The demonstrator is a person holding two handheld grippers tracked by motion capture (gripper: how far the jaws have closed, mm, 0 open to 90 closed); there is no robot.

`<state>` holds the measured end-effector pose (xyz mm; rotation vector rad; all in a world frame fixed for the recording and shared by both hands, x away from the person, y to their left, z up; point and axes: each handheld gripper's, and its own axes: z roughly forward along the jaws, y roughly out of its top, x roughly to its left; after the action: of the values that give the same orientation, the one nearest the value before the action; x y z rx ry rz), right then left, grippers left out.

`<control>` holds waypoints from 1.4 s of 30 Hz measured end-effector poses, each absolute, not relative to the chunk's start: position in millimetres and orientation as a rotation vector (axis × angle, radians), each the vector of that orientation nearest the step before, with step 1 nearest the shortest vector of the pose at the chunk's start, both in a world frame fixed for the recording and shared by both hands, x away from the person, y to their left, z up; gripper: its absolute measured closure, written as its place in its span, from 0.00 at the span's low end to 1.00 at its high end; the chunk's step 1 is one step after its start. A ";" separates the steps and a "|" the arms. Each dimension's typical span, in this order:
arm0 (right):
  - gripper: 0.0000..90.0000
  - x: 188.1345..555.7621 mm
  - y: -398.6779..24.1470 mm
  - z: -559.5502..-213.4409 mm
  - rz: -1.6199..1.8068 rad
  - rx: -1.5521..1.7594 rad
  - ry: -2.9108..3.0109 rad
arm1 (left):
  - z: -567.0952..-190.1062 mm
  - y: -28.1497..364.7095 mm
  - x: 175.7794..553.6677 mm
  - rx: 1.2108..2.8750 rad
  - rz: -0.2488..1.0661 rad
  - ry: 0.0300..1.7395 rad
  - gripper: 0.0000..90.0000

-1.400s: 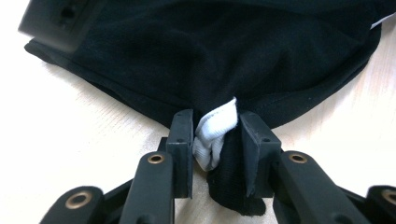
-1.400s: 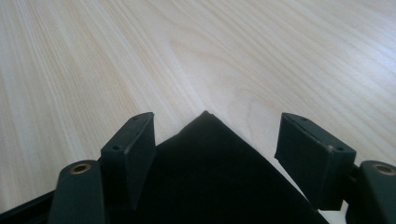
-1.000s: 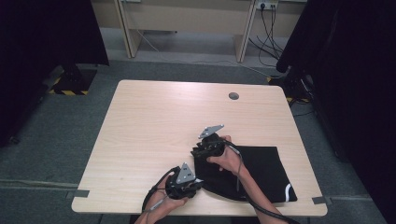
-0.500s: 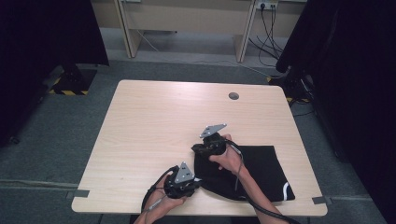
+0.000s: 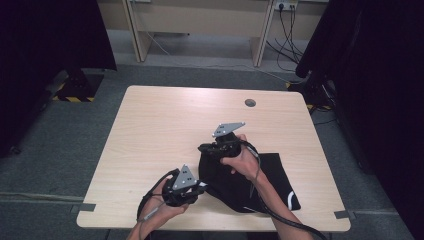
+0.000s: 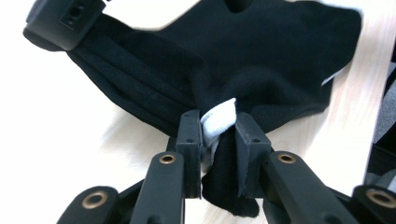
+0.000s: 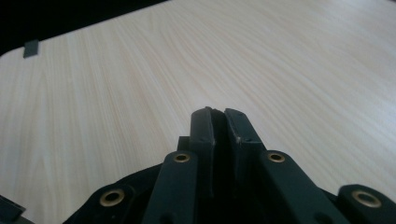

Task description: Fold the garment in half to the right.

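Observation:
A black garment (image 5: 260, 180) with white trim lies bunched on the near right part of the wooden table (image 5: 165, 125). My left gripper (image 5: 201, 186) is at the garment's near left corner. In the left gripper view it (image 6: 218, 135) is shut on a fold of black cloth (image 6: 271, 70) with a white tag (image 6: 219, 119) between the jaws. My right gripper (image 5: 204, 148) holds the garment's far left edge. In the right gripper view its jaws (image 7: 218, 114) are shut on a thin black edge of cloth, pointing out over bare table (image 7: 140, 70).
A round cable hole (image 5: 250, 103) sits near the table's far edge. Grey tape tabs (image 5: 83, 207) mark the near corners. Dark curtains stand left and right of the table, with desk legs and cables on the floor beyond. The right gripper's body (image 6: 60, 23) appears in the left gripper view.
Both grippers have shifted a little to the left, dragging the garment with them. Its right end has pulled in from the table's right edge.

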<state>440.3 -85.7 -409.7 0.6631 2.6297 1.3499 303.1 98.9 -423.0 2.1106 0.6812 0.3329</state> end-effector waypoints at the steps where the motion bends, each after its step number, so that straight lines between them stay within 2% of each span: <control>1: 0.92 440.3 -84.0 -406.4 1.365 0.654 2.626 | -418.5 100.9 301.9 2.109 0.344 0.679 0.82; 9: 0.92 437.3 -78.7 -384.4 1.429 0.617 2.603 | -394.6 102.3 299.0 2.121 0.365 0.655 0.82; 18: 0.92 439.9 -91.3 -377.7 1.443 0.643 2.582 | -380.3 89.2 306.6 2.144 0.376 0.628 0.82; 42: 0.92 438.9 -161.1 -365.1 1.428 0.724 2.498 | -357.0 21.4 325.1 2.180 0.348 0.505 0.82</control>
<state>438.9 -161.1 -365.1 0.7240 2.4976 1.4284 325.1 21.4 -357.0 2.1798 0.5052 0.3484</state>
